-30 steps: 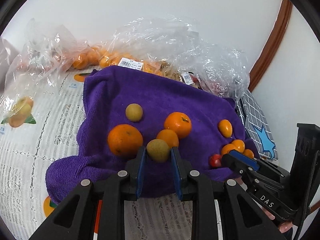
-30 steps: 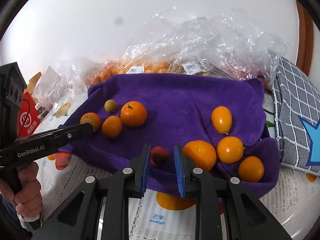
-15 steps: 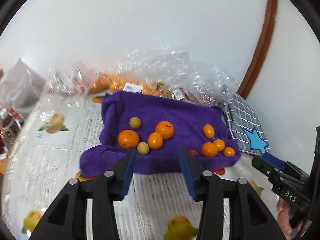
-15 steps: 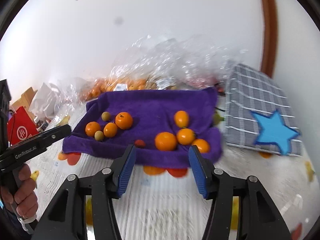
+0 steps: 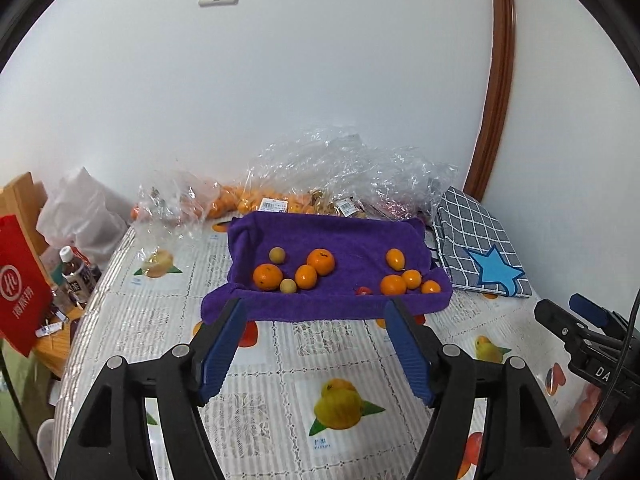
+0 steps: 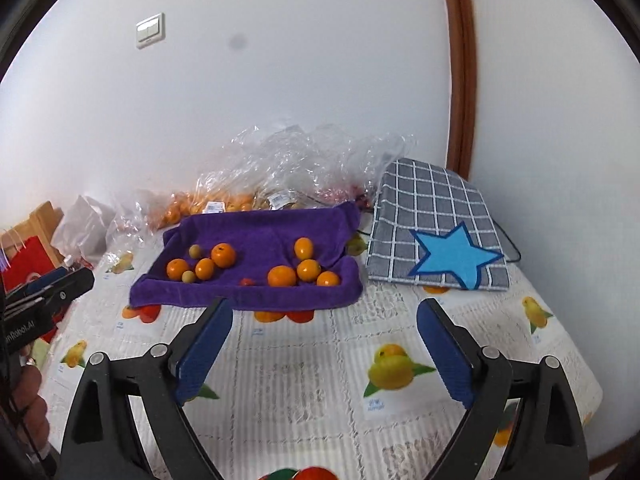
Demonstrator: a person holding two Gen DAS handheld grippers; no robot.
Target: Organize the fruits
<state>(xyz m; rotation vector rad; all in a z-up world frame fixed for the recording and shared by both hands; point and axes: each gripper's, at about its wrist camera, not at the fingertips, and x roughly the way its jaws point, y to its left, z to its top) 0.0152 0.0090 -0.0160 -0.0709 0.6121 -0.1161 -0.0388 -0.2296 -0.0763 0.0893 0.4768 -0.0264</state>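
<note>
A purple towel lies at the back of the table with fruit on it. On its left are oranges and two small yellow-green fruits. On its right are several small oranges and a small red fruit. My left gripper is open and empty, well in front of the towel. My right gripper is open and empty, also drawn back from the towel.
Clear plastic bags of fruit lie behind the towel against the wall. A grey checked cloth with a blue star lies to the right. A red bag and bottles stand off the table's left edge. The tablecloth has printed fruit.
Both grippers opened, letting go of the yellow-green fruit and the red fruit on the towel. Both pulled back and up, away from the towel.
</note>
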